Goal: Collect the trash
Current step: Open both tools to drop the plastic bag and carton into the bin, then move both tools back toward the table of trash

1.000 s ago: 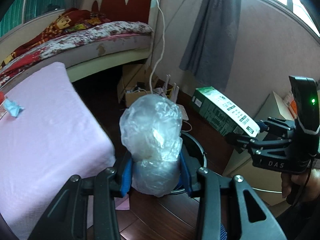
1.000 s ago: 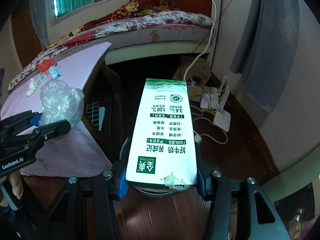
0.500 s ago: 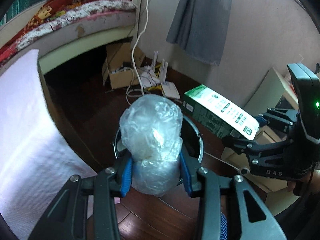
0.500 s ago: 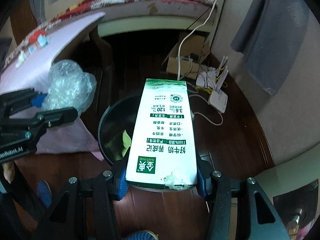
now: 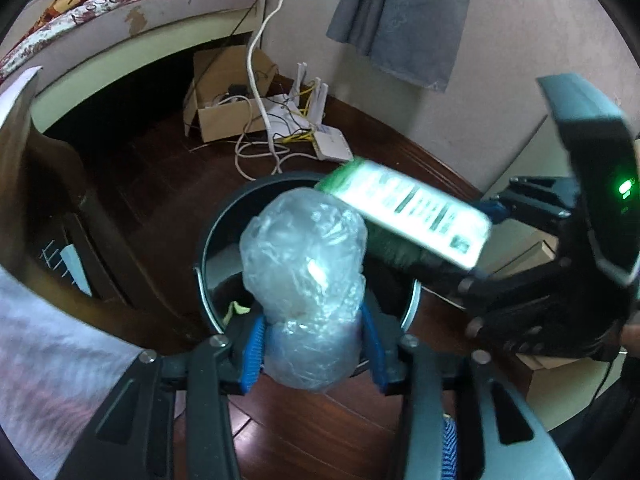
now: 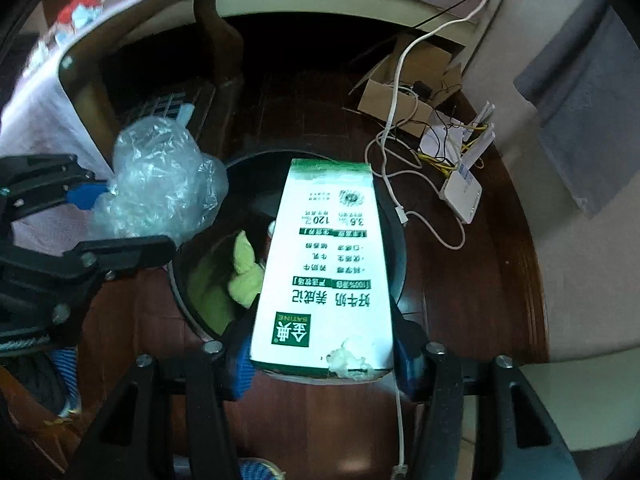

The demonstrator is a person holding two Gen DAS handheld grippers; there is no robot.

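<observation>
Over the bin (image 6: pixel 400 248), both bits of trash are being let go

Jaws on both tongs have just been opening: plastic wad (image 5: pixel 304 280) sits loosely in the left gripper (image 5: pixel 312 344), milk carton (image 6: pixel 324 272) between the right gripper (image 6: pixel 324 360) pads. Both should be kept centred above the rim while released.

Dark reddish wooden floor (image 5: pixel 312 432) beneath and ahead of the gripper. Ahead and to the left, bed (image 5: pixel 132 12) with pale curved frame and floral bedding. Near left, counter (image 6: pixel 36 92) draped in a pale pink cloth. Ahead, open cardboard box (image 5: pixel 224 116) on the floor, with white cable (image 5: pixel 256 60) hanging into tangled cords. Just right of the box, white router (image 6: pixel 460 192) with upright antennas. Ahead and right, pale plaster wall (image 5: pixel 512 28) with grey curtain (image 5: pixel 404 16).
</observation>
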